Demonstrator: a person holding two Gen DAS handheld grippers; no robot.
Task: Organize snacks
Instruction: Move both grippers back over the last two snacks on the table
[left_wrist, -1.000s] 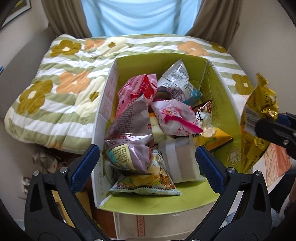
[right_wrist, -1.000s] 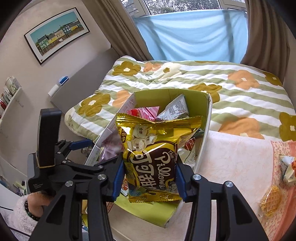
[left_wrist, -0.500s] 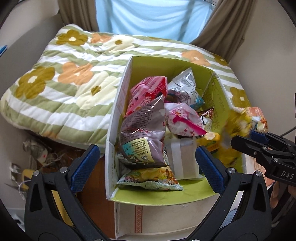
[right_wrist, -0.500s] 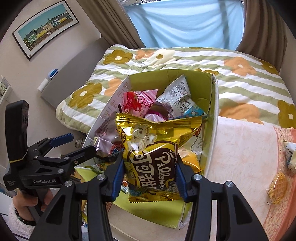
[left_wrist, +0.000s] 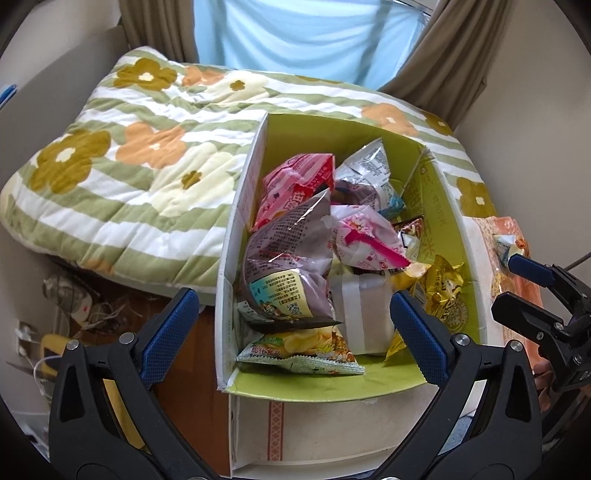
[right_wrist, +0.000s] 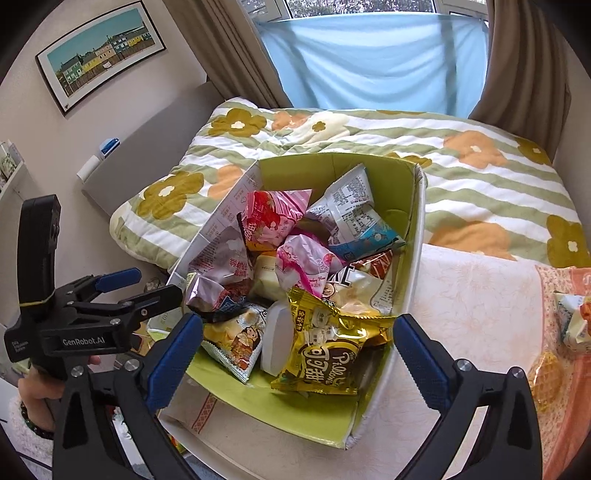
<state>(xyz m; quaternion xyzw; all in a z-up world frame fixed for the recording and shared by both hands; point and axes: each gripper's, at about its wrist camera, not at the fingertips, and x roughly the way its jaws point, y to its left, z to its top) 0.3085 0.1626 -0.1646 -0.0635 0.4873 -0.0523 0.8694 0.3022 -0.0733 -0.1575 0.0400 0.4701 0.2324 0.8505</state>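
A green-lined cardboard box (right_wrist: 415, 236) (left_wrist: 448, 221) holds several snack packets. A gold "Pillows" snack bag (right_wrist: 328, 354) lies in the box's near right corner; its gold edge shows in the left wrist view (left_wrist: 441, 280). My right gripper (right_wrist: 297, 354) is open and empty just above that bag. It also shows at the right of the left wrist view (left_wrist: 513, 284). My left gripper (left_wrist: 293, 332) is open and empty over the box's near edge, and it appears at the left of the right wrist view (right_wrist: 147, 284).
A floral quilt (left_wrist: 140, 155) covers the bed behind the box. A pale tablecloth (right_wrist: 476, 302) lies right of the box, with small wrapped snacks (right_wrist: 572, 325) and a waffle snack (right_wrist: 546, 380) at its right edge. Clutter lies on the floor at lower left (left_wrist: 70, 299).
My right gripper carried the gold bag over the box, opened, and the bag now lies in the box. My left gripper shifted slightly and stayed open.
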